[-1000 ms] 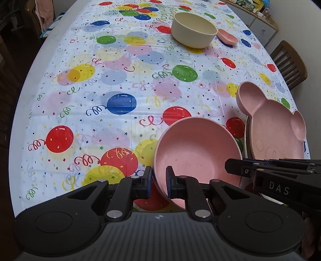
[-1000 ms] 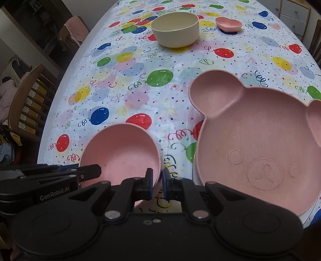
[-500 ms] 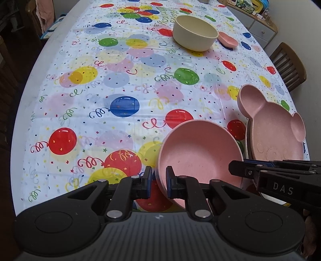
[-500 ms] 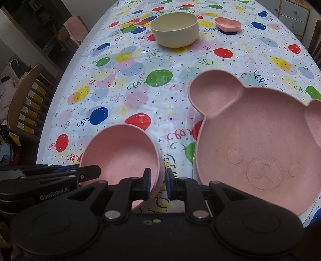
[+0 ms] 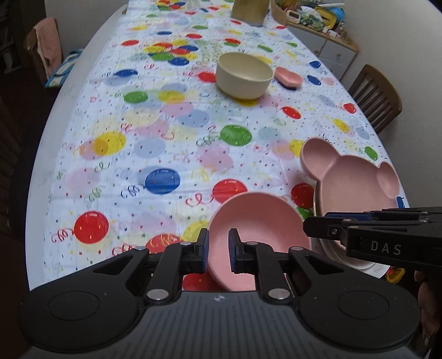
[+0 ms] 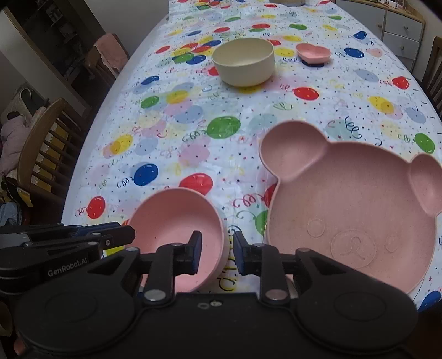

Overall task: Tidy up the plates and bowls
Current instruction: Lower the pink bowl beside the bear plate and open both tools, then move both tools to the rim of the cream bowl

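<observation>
A pink round bowl point(image 5: 262, 221) hangs tilted just above the balloon tablecloth, and my left gripper point(image 5: 219, 250) is shut on its near rim. In the right wrist view the same bowl point(image 6: 171, 221) has its right rim between the jaws of my right gripper point(image 6: 216, 255). Those jaws are opening and the pads stand clear of the rim. The left gripper point(image 6: 110, 237) shows there from the side. A pink bear-shaped plate point(image 6: 350, 215) lies flat to the right of the bowl. Farther back stand a cream bowl point(image 5: 243, 76) and a small pink heart dish point(image 5: 288, 77).
The table point(image 5: 69, 116) runs long and away from me, its left edge close. Wooden chairs stand at the right point(image 5: 375, 96) and at the left point(image 6: 41, 154). A low cabinet point(image 5: 331, 52) with clutter is at the far right, and a tan container point(image 5: 248, 11) sits at the table's far end.
My right gripper's jaws have parted around the pink bowl's rim. My left gripper has risen with the bowl, so more of the far table shows.
</observation>
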The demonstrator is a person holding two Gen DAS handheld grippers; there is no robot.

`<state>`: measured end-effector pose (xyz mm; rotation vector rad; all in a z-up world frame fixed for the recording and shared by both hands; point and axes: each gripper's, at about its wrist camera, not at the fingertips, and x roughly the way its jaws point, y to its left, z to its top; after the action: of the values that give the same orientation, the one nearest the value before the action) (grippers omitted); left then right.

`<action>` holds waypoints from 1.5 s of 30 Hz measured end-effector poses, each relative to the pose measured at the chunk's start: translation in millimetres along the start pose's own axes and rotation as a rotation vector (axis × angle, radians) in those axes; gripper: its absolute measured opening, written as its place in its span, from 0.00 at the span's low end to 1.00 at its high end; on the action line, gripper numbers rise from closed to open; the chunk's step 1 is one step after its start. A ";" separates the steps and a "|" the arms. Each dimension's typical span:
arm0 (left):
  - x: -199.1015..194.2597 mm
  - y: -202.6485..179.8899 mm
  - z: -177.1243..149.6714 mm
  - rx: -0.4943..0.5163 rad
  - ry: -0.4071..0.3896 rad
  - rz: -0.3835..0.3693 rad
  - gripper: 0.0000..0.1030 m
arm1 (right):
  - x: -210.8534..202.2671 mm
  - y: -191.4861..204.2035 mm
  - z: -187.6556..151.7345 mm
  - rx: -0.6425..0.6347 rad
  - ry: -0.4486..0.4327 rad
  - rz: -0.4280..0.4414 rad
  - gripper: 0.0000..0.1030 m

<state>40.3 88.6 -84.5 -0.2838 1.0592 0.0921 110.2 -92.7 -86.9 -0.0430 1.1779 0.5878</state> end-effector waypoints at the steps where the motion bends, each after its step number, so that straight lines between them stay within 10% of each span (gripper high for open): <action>1: -2.5 -0.9 1.6 0.002 -0.011 0.003 0.13 | -2.2 0.4 1.7 -0.001 -0.007 0.001 0.27; 30: -15.9 -12.8 95.6 0.005 -0.166 0.012 0.25 | -52.0 -9.4 92.6 -0.055 -0.238 -0.031 0.74; 35: -9.0 -16.3 117.5 -0.014 -0.188 0.026 0.58 | -48.2 -19.3 113.5 -0.066 -0.252 -0.028 0.79; 45: 20.2 -13.4 165.2 -0.091 -0.173 0.043 0.74 | -28.6 -46.8 158.0 -0.022 -0.245 -0.028 0.90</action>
<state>192.8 119.7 -24.1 -0.3295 0.8903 0.2009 259.3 -92.0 -11.1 -0.0061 0.9321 0.5642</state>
